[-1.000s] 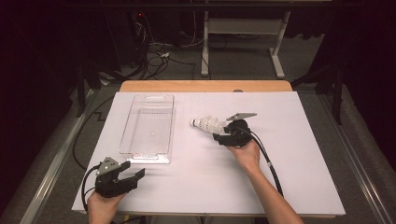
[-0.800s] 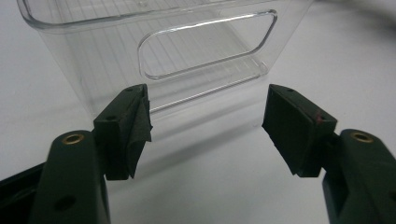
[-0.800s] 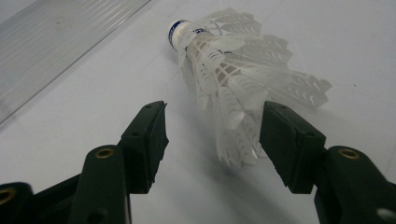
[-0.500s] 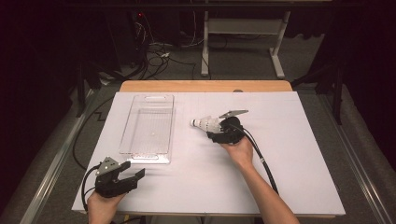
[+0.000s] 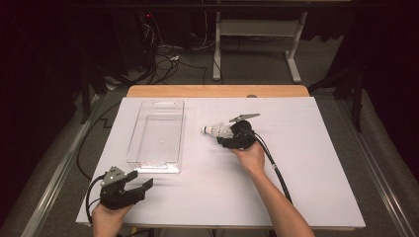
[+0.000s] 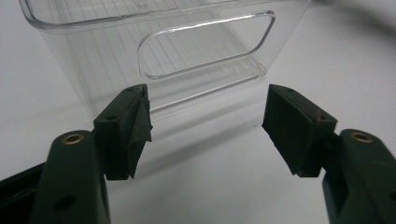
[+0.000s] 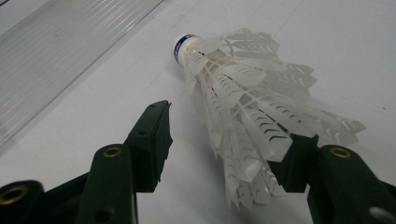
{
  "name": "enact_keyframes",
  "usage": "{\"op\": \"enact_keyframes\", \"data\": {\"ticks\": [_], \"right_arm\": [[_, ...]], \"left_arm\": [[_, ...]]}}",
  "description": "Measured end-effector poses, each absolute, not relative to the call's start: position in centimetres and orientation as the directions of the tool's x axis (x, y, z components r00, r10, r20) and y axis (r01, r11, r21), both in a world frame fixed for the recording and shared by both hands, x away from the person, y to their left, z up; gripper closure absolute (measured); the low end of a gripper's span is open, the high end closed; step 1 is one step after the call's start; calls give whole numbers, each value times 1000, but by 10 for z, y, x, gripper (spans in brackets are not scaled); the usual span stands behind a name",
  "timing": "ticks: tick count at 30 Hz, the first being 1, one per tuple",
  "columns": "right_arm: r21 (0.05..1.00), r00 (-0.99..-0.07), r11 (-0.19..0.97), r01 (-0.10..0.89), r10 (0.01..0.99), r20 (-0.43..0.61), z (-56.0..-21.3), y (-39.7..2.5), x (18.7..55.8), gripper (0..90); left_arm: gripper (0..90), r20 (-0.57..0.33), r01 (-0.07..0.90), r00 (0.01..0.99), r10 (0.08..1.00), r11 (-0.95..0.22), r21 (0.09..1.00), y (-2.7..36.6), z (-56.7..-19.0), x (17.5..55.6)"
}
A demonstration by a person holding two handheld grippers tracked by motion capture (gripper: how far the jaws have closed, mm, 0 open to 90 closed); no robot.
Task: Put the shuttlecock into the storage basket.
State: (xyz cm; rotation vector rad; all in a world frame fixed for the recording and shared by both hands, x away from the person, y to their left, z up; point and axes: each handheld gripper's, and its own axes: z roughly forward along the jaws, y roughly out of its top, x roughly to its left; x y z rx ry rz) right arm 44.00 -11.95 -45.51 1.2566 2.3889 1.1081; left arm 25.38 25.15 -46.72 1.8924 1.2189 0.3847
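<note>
Left gripper (image 5: pixel 143 185): near left on the sheet, jaws wide apart, nothing between them, aimed at the bin's near end wall
Right gripper (image 7: pixel 224 144): mid table, jaws spread around the feather skirt, right pad touching feathers, left pad apart; no firm hold yet
Shuttlecock (image 5: pixel 217 131): lying on its side just right of the bin, cork pointing left
Handling: likely very light, feathers thin and easily crushed, cork firm; gentle squeeze low on the skirt or at the cork
Bin (image 5: pixel 157 129): clear, far left of centre, empty
</note>
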Motion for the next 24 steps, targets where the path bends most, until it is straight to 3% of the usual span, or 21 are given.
{"op": "enact_keyframes", "data": {"ticks": [24], "right_arm": [[700,-603,342,627,782,158,-453,-112,446,542]], "left_arm": [[331,-173,606,482,859,-183,774,252,-467,255]]}}
